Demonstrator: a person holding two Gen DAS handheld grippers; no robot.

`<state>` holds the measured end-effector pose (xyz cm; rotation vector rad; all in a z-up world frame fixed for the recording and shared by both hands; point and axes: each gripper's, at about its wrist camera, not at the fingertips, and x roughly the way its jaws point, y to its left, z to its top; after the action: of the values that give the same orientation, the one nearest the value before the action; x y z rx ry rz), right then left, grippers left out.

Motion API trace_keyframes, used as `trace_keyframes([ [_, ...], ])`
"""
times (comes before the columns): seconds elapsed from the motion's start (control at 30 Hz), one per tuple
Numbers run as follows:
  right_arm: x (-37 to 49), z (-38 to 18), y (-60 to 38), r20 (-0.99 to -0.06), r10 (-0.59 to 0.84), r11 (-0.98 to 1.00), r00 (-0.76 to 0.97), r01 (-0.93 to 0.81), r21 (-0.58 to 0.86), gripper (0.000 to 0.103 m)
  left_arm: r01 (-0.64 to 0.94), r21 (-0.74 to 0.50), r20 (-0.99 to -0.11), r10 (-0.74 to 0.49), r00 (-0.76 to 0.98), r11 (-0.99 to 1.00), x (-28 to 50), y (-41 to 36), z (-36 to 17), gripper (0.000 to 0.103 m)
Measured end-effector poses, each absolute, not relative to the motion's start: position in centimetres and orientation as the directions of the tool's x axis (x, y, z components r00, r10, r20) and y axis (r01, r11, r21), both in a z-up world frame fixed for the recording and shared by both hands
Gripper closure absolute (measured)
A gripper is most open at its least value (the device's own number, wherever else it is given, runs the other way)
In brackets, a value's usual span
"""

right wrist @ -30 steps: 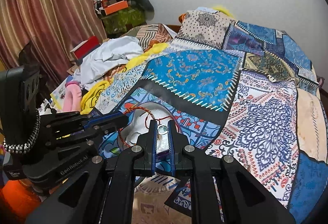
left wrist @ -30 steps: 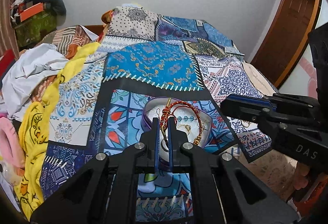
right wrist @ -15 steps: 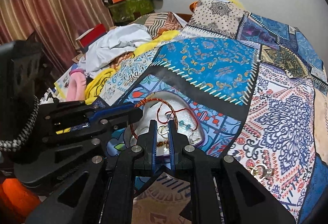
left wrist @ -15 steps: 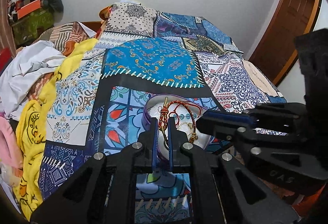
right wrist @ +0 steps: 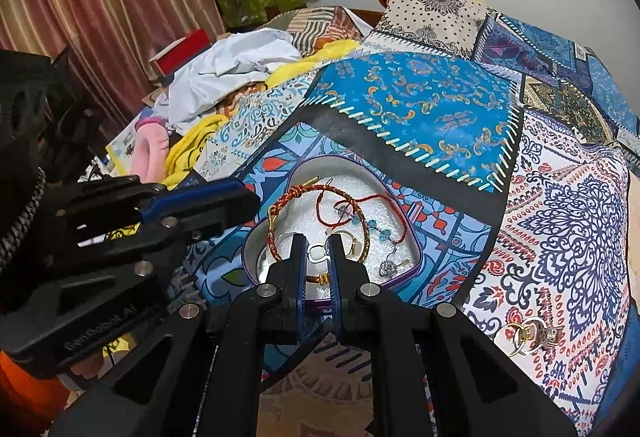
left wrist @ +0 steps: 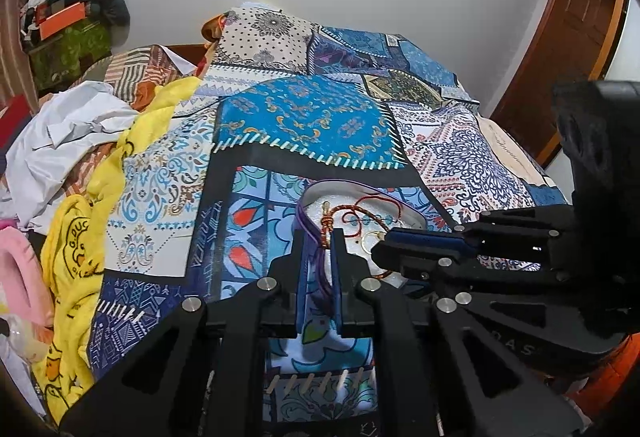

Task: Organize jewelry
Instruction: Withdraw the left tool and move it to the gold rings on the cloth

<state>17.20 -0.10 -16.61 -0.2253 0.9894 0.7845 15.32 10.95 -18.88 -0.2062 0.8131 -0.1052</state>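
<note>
The right tool (right wrist: 318, 252) is clenched on a small gold ring (right wrist: 317, 252) above the heart-shaped tin (right wrist: 394, 193); the left tool (left wrist: 319, 257), at its nine o'clock, pinches the tin's rim. A jolt could snag the red cord bracelet (right wrist: 320, 211). Both tools angle downward. Loose rings (right wrist: 530, 333) lie at four o'clock on the bed (right wrist: 560, 217).

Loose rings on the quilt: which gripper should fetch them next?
Right. The loose rings lie on its side of the quilt; the left gripper is clamped on the heart tin rim, likely steadying it. The right gripper must first drop the small ring it pinches over the tin.
</note>
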Motion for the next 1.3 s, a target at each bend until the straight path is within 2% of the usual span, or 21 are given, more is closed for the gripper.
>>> trace_keyframes([
  [0.3,17.0,-16.7,0.0,-0.837,0.463,0.716,0.29,-0.68,0.16,0.093,-0.014,-0.212,-0.714,-0.145,0.685,0.977,14.9,11.4,-18.6,0.091],
  [0.37,17.0,-16.6,-0.1,-0.841,0.453,0.722,0.297,-0.675,0.151,0.089,-0.017,-0.207,-0.714,-0.139,0.686,0.978,14.8,11.4,-18.5,0.091],
  [0.4,17.0,-16.4,-0.2,-0.841,0.448,0.728,0.305,-0.67,0.145,0.083,-0.019,-0.205,-0.714,-0.136,0.687,0.979,14.7,11.4,-18.3,0.089],
  [0.43,16.9,-16.2,-0.3,-0.838,0.446,0.733,0.315,-0.665,0.14,0.077,-0.02,-0.202,-0.714,-0.133,0.688,0.979,14.6,11.4,-18.2,0.086],
  [0.53,16.8,-15.4,-1.0,-0.82,0.457,0.744,0.345,-0.653,0.141,0.071,-0.025,-0.192,-0.707,-0.121,0.697,0.981,14.2,11.2,-17.7,0.078],
  [1.07,16.3,-11.4,-6.7,-0.754,0.448,0.808,0.48,-0.579,0.112,0.07,0.03,-0.15,-0.674,-0.125,0.728,0.988,14.0,7.3,-14.6,0.065],
  [1.3,16.6,-10.7,-11.5,-0.738,0.403,0.859,0.542,-0.502,0.1,0.07,0.098,-0.15,-0.681,-0.174,0.712,0.984,15.1,3.5,-14.4,0.064],
])
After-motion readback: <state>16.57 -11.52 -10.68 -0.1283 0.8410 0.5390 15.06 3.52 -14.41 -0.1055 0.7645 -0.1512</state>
